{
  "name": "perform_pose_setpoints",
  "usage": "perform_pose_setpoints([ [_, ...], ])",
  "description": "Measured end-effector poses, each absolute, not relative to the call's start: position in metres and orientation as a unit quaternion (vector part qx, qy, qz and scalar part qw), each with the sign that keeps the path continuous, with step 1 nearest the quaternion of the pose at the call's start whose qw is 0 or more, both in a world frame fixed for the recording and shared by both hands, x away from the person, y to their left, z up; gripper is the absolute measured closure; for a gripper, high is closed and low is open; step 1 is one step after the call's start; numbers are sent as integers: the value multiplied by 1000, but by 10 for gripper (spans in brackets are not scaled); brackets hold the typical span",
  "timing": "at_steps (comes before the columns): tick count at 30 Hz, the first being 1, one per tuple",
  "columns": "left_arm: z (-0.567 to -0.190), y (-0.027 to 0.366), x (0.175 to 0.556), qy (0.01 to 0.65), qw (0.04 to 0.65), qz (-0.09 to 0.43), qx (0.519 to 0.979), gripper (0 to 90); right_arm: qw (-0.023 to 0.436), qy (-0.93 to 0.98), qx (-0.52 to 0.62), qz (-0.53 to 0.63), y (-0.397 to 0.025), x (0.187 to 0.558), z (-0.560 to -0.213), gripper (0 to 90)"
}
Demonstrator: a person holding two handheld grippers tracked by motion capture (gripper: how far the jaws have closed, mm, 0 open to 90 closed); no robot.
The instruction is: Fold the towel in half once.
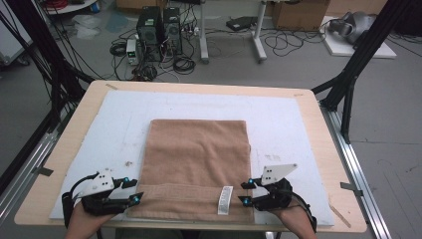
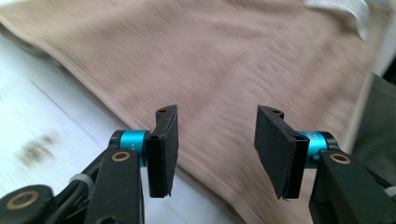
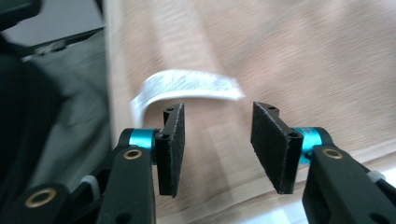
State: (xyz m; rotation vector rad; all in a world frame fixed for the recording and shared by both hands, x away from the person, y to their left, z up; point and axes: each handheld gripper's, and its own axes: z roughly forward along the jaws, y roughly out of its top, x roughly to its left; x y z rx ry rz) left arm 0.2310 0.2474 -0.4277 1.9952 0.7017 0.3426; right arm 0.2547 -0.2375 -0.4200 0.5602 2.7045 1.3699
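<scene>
Towel w/ white tag, print unreadable.

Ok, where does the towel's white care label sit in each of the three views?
High view: the white care label lies on the brown towel at its near edge, nearer the right tongs.
Left gripper view: top right corner, far across the towel.
Right gripper view: curled up just above the left jaw.
Shared landmark: the towel's hemmed near edge.

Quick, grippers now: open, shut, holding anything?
Left gripper: open, holding nothing, jaws over the towel's edge.
Right gripper: open, holding nothing, near the white tag.
</scene>
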Motion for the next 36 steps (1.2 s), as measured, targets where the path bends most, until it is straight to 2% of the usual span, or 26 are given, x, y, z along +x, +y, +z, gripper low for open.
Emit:
perform_pose_setpoints([
  [4, -421, 241, 270, 325, 472, 169, 802, 501, 72, 871, 215, 437, -237, 285, -410, 485],
  [9, -409, 230, 330, 345, 465, 223, 784, 534, 136, 850, 264, 435, -237, 347, -394, 440],
  [13, -408, 224, 386, 381, 450, 232, 774, 554, 156, 840, 301, 423, -237, 401, -394, 422],
  [17, -422, 224, 428, 421, 425, 225, 769, 518, 158, 841, 328, 400, -234, 443, -405, 402],
  [22, -442, 228, 449, 460, 396, 228, 761, 447, 140, 837, 371, 377, -237, 469, -431, 387],
  [24, -448, 226, 452, 458, 412, 210, 759, 462, 119, 840, 378, 369, -234, 472, -442, 393],
  [25, -451, 222, 452, 445, 409, 198, 772, 517, 116, 841, 374, 373, -231, 472, -445, 421],
  [26, -451, 218, 452, 428, 405, 200, 783, 642, 108, 841, 362, 387, -230, 473, -445, 551],
  [27, -450, 215, 451, 419, 405, 205, 786, 775, 92, 843, 355, 394, -228, 473, -444, 724],
  [28, -448, 213, 452, 424, 399, 208, 786, 856, 90, 850, 339, 394, -224, 472, -442, 805],
  [30, -440, 212, 457, 435, 384, 203, 788, 868, 117, 857, 328, 381, -218, 473, -434, 824],
  [33, -413, 213, 459, 434, 423, 261, 752, 872, 156, 838, 341, 396, -217, 478, -409, 829],
  [36, -386, 213, 462, 421, 446, 294, 733, 872, 191, 834, 335, 395, -216, 483, -386, 829],
])
